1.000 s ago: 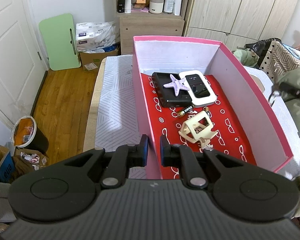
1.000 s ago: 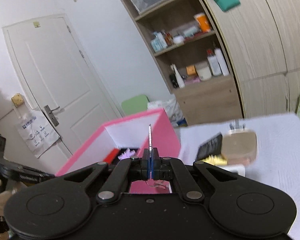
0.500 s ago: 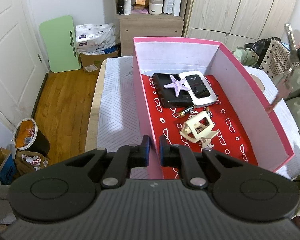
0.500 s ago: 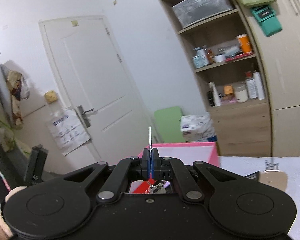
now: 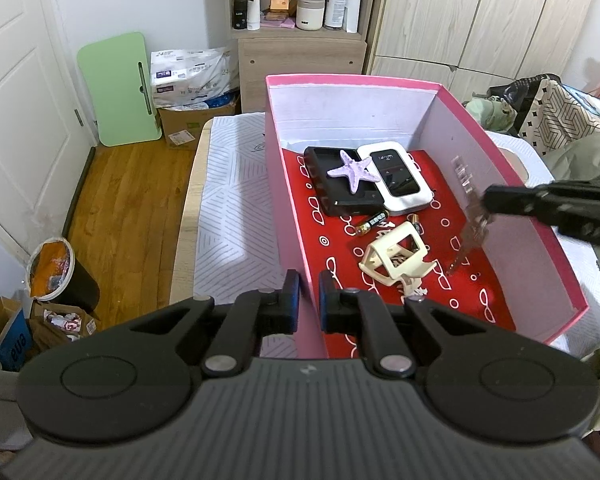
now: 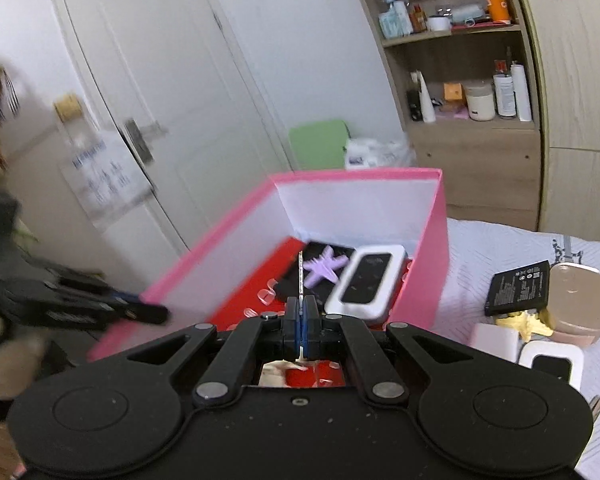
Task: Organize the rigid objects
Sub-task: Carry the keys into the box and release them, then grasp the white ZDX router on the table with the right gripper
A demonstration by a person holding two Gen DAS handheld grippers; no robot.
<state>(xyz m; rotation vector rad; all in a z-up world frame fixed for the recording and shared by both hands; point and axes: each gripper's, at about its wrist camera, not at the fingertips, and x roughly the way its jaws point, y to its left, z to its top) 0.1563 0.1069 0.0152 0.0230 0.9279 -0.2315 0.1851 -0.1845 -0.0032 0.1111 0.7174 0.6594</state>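
Pink card forms the walls of the box (image 5: 532,216), which sits on a desk (image 5: 232,216) under a white patterned cloth; its floor is red with white marks. The left gripper (image 5: 309,292) straddles the box's near left wall, its fingers pressed onto that wall from either side. The right gripper (image 6: 300,322) is pinched shut on a key (image 6: 300,276) — the blade stands up thin between the pads, and in the left view the keys (image 5: 474,216) hang from the gripper's tip over the right side of the box, inside its right wall and above the red floor.

Inside the box, a purple starfish (image 5: 352,170) lies on a black case (image 5: 336,196) at the far end, with a white device (image 5: 396,182) just beside it. Two batteries (image 5: 374,222) lie in front of them, and a cream holder (image 5: 396,258) sits nearer the middle.

Outside the box, on the cloth to its right in the right view, lie a black battery pack (image 6: 518,288), a beige device (image 6: 580,304) touching it, a yellow piece (image 6: 524,322) — partly hidden — and two small white blocks (image 6: 552,362).
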